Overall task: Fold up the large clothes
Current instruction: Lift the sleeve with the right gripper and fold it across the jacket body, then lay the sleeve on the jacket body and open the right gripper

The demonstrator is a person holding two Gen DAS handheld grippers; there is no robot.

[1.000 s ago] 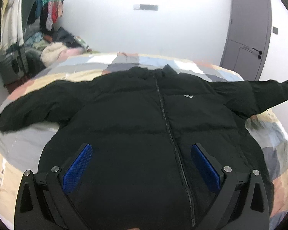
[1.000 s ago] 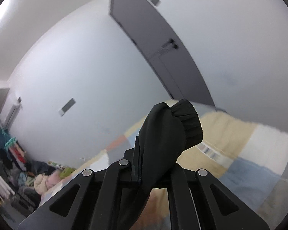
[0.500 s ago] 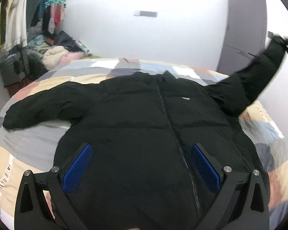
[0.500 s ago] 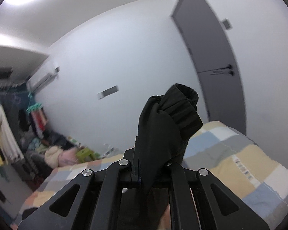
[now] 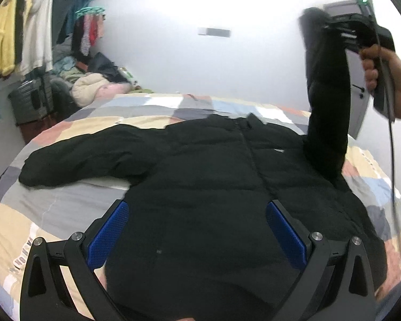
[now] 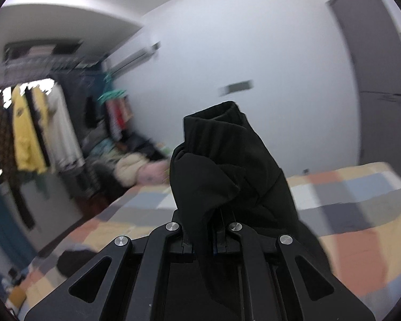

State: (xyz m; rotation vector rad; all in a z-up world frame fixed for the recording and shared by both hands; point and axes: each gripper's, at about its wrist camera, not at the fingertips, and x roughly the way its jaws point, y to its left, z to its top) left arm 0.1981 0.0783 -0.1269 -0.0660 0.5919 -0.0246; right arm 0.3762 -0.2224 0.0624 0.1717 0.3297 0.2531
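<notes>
One patchwork quilt (image 5: 66, 203) covers the bed under a black jacket (image 5: 214, 187); clothes rack (image 5: 26, 34) left, grey door (image 6: 377, 80) right. Chest logo unreadable. Right gripper (image 6: 214, 230) pinches the sleeve cuff (image 6: 227, 165); left gripper (image 5: 197, 230) gapes empty.

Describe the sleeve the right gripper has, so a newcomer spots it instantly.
A black jacket lies spread on the patchwork bed. Its sleeve nearest the grey door stands lifted, cuff pinched in the right gripper; the other sleeve lies flat.

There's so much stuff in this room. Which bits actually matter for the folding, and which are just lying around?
Part of the job:
- black jacket spread on the bed
- its sleeve, clamped in the right gripper
- left gripper, open above the hem

Just lying about:
- hanging clothes
- clothes pile
- grey door
</notes>
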